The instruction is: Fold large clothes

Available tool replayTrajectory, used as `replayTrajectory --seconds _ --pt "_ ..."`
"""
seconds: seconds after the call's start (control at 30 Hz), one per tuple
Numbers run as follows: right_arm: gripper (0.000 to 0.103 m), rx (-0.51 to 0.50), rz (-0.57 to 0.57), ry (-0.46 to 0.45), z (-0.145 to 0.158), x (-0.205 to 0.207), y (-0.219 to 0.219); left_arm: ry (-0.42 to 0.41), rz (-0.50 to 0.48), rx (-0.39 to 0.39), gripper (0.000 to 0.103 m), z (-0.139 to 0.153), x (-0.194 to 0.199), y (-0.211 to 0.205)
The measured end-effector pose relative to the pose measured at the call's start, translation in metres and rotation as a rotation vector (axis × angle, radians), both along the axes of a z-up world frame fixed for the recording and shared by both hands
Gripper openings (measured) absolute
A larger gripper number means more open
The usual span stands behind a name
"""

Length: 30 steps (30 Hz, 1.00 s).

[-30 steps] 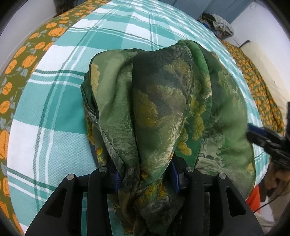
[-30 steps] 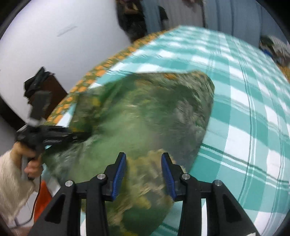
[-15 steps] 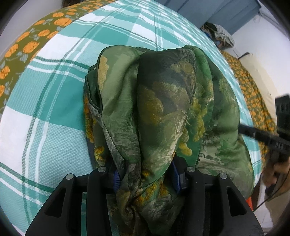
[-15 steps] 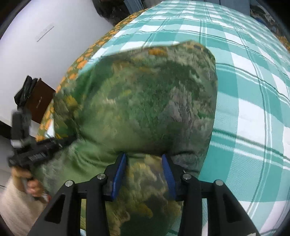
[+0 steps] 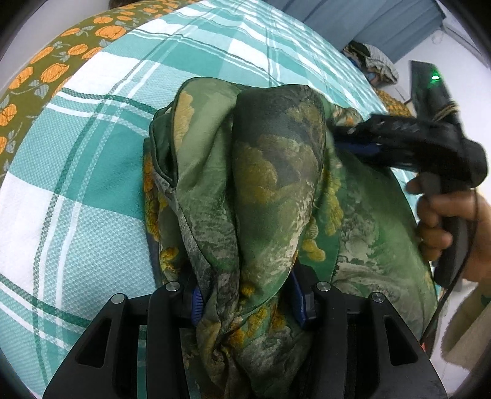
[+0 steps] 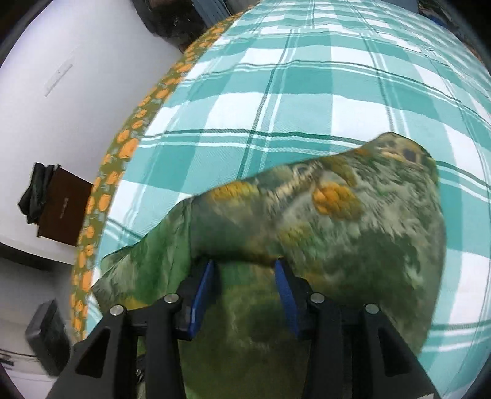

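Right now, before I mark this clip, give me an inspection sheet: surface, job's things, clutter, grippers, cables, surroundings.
Surface: teal and white checked bedspread over an olive sheet with orange flowers.
Job's things: green floral silky garment, bunched and partly lifted off the bed.
Clutter: pile of clothes at the bed's far end.
Grippers: left gripper shut on a thick fold of the garment; right gripper has garment cloth between its blue pads, picture blurred.
Cables: thin black cable hanging below the person's hand.
Surroundings: white wall, brown box, blue curtain.
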State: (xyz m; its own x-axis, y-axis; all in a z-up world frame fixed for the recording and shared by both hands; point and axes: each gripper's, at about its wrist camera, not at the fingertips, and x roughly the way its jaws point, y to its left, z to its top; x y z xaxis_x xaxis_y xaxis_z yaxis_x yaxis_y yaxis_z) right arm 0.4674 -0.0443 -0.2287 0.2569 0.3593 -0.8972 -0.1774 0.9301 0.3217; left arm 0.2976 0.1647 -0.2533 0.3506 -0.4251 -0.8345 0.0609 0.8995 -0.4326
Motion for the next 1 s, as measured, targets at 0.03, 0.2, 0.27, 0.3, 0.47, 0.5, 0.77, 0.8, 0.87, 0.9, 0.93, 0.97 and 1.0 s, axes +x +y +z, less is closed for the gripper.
replayTrajectory --seconds 0.03,0.2,0.27,0.3,0.47,0.5,0.77,0.8,0.87,0.9,0.93,0.97,1.0 --pt "0.043 -0.019 0.003 0.002 -0.004 0.001 0.003 -0.001 -0.001 0.016 0.047 0.000 0.001 -0.002" --pt "0.043 -0.035 0.031 -0.031 0.005 -0.011 0.003 -0.006 -0.012 0.013 0.048 0.002 0.001 -0.003" --pt "0.043 -0.034 0.091 -0.062 0.018 -0.032 0.006 -0.002 -0.009 -0.007 0.048 0.001 0.001 0.000" --pt "0.043 -0.030 0.116 -0.077 0.023 -0.046 0.007 -0.003 -0.009 -0.008 0.048 0.001 0.001 0.000" --pt "0.044 0.033 0.214 -0.134 0.042 -0.141 0.012 -0.002 -0.013 -0.001 0.048 0.004 0.001 0.000" --pt "0.044 0.047 0.217 -0.126 0.041 -0.151 0.015 0.000 -0.014 0.002 0.049 0.004 0.001 -0.001" --pt "0.044 -0.087 0.266 -0.192 0.013 -0.184 0.039 -0.008 0.004 0.017 0.053 0.013 -0.001 -0.006" --pt "0.044 -0.095 0.275 -0.197 0.012 -0.183 0.039 -0.005 0.003 0.008 0.056 0.014 -0.003 -0.005" --pt "0.044 -0.124 0.290 -0.220 0.010 -0.186 0.041 0.017 0.001 -0.049 0.063 0.022 -0.005 0.003" --pt "0.044 -0.133 0.293 -0.230 0.010 -0.189 0.042 0.025 0.006 -0.094 0.068 0.027 -0.007 0.010" --pt "0.044 -0.146 0.298 -0.243 0.010 -0.190 0.043 0.025 0.013 -0.123 0.074 0.030 -0.010 0.016" --pt "0.044 -0.154 0.298 -0.254 0.009 -0.191 0.043 0.011 0.040 -0.163 0.079 0.035 -0.015 0.029" --pt "0.044 -0.156 0.296 -0.257 0.009 -0.192 0.043 0.000 0.060 -0.172 0.089 0.037 -0.018 0.037"
